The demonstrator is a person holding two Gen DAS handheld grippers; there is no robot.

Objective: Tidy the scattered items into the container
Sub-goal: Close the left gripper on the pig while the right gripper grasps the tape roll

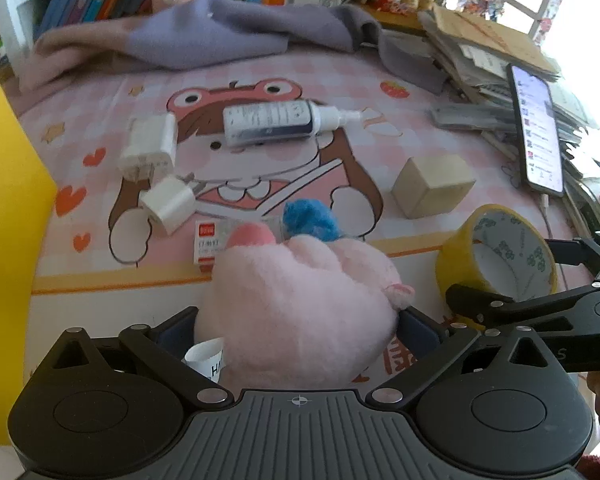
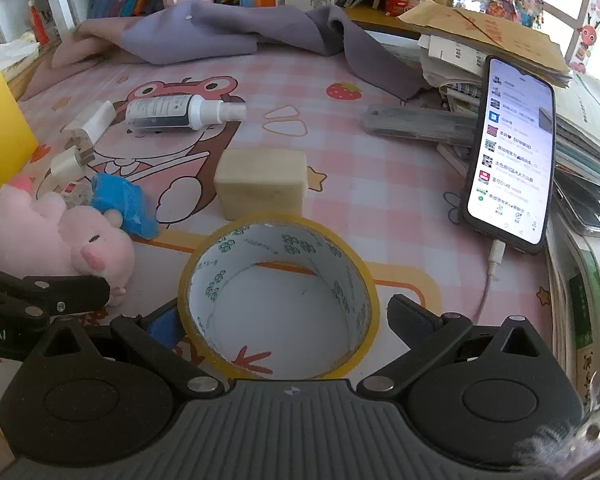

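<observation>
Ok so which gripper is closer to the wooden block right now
Right. The right gripper straddles the tape roll directly in front of the wooden block. The left gripper, around the pink plush, sits off to the block's left.

Open mat lies between the wooden block (image 2: 260,182) and propped phone (image 2: 510,152); chargers (image 1: 152,148) and spray bottle (image 1: 276,122) seemingly crowd the left.

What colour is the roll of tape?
Yellow, with a white inside printed in green. The tape roll shows best in the right wrist view.
</observation>
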